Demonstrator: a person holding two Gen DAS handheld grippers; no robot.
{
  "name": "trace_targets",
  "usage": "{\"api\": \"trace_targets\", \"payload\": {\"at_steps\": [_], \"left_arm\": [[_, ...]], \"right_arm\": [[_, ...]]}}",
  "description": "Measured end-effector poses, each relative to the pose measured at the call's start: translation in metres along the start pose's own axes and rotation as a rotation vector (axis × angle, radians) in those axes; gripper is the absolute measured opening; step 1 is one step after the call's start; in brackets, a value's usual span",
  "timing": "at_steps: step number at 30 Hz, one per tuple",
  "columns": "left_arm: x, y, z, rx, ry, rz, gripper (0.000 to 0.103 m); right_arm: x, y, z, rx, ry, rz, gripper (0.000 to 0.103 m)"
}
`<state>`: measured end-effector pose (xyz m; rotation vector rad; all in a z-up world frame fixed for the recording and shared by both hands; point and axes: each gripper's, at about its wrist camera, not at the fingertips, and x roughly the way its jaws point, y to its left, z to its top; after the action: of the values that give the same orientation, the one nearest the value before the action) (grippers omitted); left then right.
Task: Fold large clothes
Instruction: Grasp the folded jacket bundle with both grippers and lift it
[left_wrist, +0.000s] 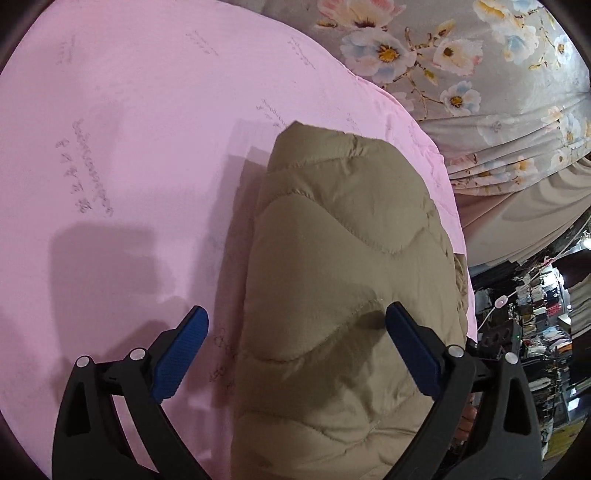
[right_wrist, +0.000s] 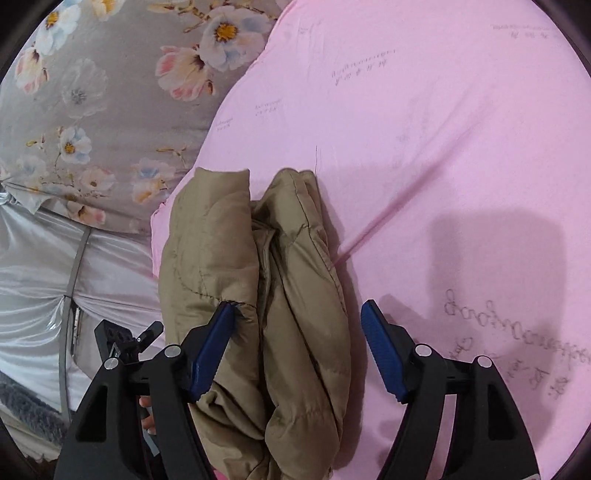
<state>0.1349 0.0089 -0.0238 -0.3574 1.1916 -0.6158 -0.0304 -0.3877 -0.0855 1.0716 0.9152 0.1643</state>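
Pink sheet (left_wrist: 129, 166) spreads across the bed, with grey floral bedding (left_wrist: 480, 66) along its far edge. Folded up on the pink lies the tan quilted jacket (left_wrist: 343, 258), bundled into a thick packet near the sheet's border. Left gripper (left_wrist: 297, 328) hangs over it, jaws spread wide, nothing pinched, one blue pad above the jacket. Right gripper (right_wrist: 297, 317) stands apart too, its blue fingers (right_wrist: 214, 350) straddling the jacket's folded edge, gripping nothing.
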Motion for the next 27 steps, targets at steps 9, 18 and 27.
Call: {"api": "trace_targets", "payload": {"at_steps": [9,18,27], "left_arm": [[0.03,-0.003,-0.003,-0.035,0.017,-0.058,0.098],[0.029,-0.007,-0.004,0.021,-0.01,-0.11,0.096],[-0.031,-0.043,0.009,0.174,-0.146,-0.151,0.072]], "right_arm": [[0.044,0.006,-0.017,0.031,0.035,0.165,0.075],[0.057,0.025,-0.023,-0.058,0.045,0.26,0.038],[0.031,0.102,-0.017,-0.223,-0.009,0.39,0.024]]}}
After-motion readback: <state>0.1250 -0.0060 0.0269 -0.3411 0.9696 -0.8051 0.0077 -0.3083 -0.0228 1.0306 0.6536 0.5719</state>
